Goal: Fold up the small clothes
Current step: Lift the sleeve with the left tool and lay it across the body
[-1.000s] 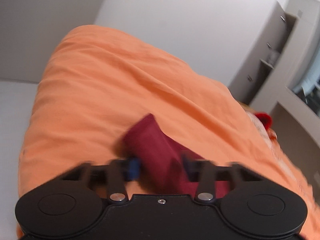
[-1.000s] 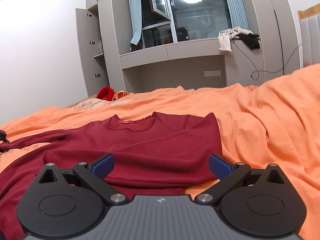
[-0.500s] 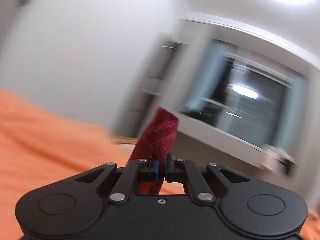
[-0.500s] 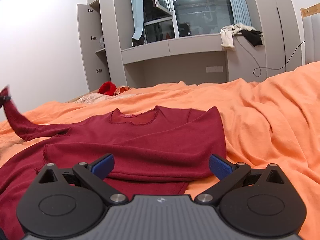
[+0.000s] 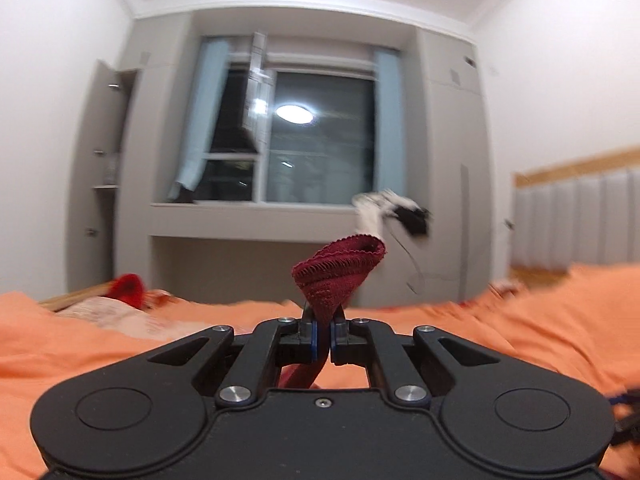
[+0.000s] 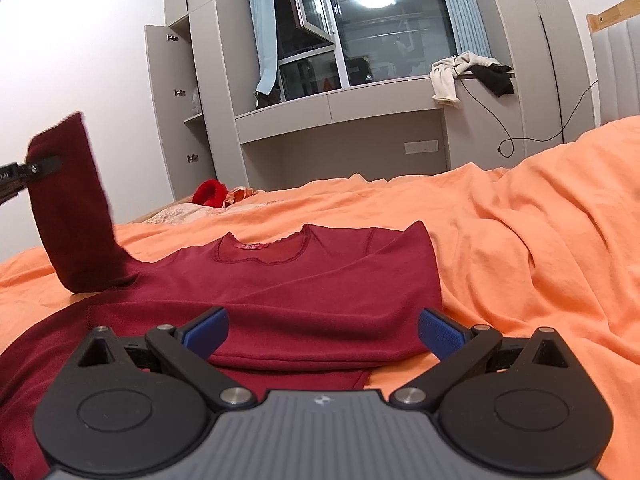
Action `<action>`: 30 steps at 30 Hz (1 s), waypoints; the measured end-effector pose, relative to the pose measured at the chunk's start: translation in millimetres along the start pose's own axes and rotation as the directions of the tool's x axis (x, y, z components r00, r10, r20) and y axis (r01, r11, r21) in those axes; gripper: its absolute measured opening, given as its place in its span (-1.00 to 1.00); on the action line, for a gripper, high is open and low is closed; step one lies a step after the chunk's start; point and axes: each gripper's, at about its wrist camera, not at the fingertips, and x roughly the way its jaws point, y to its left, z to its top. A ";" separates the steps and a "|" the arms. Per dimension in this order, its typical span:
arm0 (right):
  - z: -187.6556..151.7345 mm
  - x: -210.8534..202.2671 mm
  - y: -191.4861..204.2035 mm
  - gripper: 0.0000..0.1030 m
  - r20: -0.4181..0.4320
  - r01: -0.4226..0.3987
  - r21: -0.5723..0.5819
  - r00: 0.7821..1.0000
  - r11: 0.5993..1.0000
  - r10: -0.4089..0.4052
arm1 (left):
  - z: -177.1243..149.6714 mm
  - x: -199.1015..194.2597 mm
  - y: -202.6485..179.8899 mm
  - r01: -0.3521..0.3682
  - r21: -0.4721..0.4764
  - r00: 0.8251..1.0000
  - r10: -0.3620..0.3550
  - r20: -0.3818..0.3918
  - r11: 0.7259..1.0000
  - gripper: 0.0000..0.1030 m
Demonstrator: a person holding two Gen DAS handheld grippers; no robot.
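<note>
A dark red knit top (image 6: 304,276) lies flat on an orange bedsheet (image 6: 520,248), neckline toward the window. The fabric is fine-ribbed, with a scalloped trim around the neck opening. One side is folded over the body, forming a straight layered edge near the hem. The sheet is soft and rumpled into broad ridges on the right.

The left sleeve (image 6: 76,208) rises off the sheet as a tall, near-upright band. The left gripper (image 5: 323,334) pinches it close to the cuff; the blue pads are pressed together on the cloth. In the left wrist view the cuff (image 5: 340,264) flares above the pads as an open loop with a stitched scalloped edge.

The right gripper (image 6: 322,332) hovers low over the hem area with its fingers (image 6: 206,330) spread wide. Textured blue pads face each other, with nothing between them. The fingers do not visibly touch the garment.

A red fluffy item (image 6: 210,192) lies at the far edge of the bed.
</note>
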 end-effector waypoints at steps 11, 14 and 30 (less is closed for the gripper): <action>-1.8 0.2 0.4 0.99 -0.002 0.004 0.013 1.000 1.000 -0.004 | -85.0 2.4 -69.2 0.152 0.146 0.972 -0.121 -0.201 0.978 -0.90; -2.1 0.8 1.7 0.99 -0.004 0.006 0.012 1.000 1.000 -0.006 | -90.0 1.2 -69.5 0.180 0.158 0.964 -0.142 -0.227 0.971 -0.90; -1.5 3.5 15.9 0.99 -0.022 -0.009 -0.061 1.000 0.998 0.007 | -123.9 2.0 -72.2 0.360 0.183 0.865 -0.253 -0.434 0.915 -0.05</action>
